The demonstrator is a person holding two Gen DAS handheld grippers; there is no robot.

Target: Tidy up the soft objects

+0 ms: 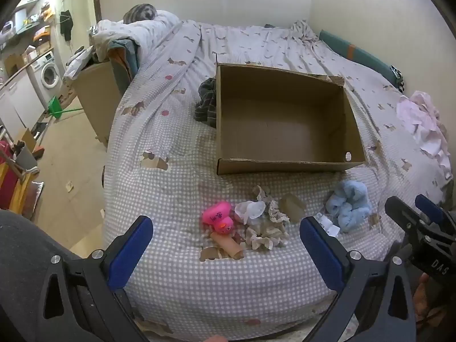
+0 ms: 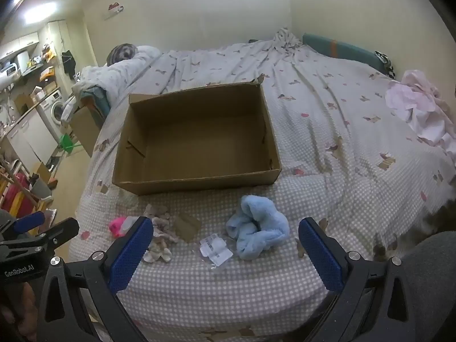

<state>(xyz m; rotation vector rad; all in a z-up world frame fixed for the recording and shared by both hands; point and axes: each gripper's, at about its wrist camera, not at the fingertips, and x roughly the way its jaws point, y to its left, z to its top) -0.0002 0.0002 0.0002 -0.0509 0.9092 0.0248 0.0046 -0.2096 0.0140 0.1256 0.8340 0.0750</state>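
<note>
Both grippers hover over the near edge of the bed, each tilted downward toward the checked bedspread, and neither is carrying anything. The left gripper has its blue-padded fingers spread wide apart, nothing between them but bedspread. The right gripper is likewise fully spread, angled down just short of the soft things. The landmark here is the open cardboard box, sitting empty in the middle of the bed. In front of the box, toward the grippers, lies a fluffy light blue cloth, bunched up, with a small clear packet bearing a white label just beside it. To the left of that, still in front of the box, sits a crumpled patterned fabric piece, and touching it a pink rubber duck. A dark striped garment is tucked against the box's left wall. Well to the right of the box, pale pink clothing lies heaped.
</note>
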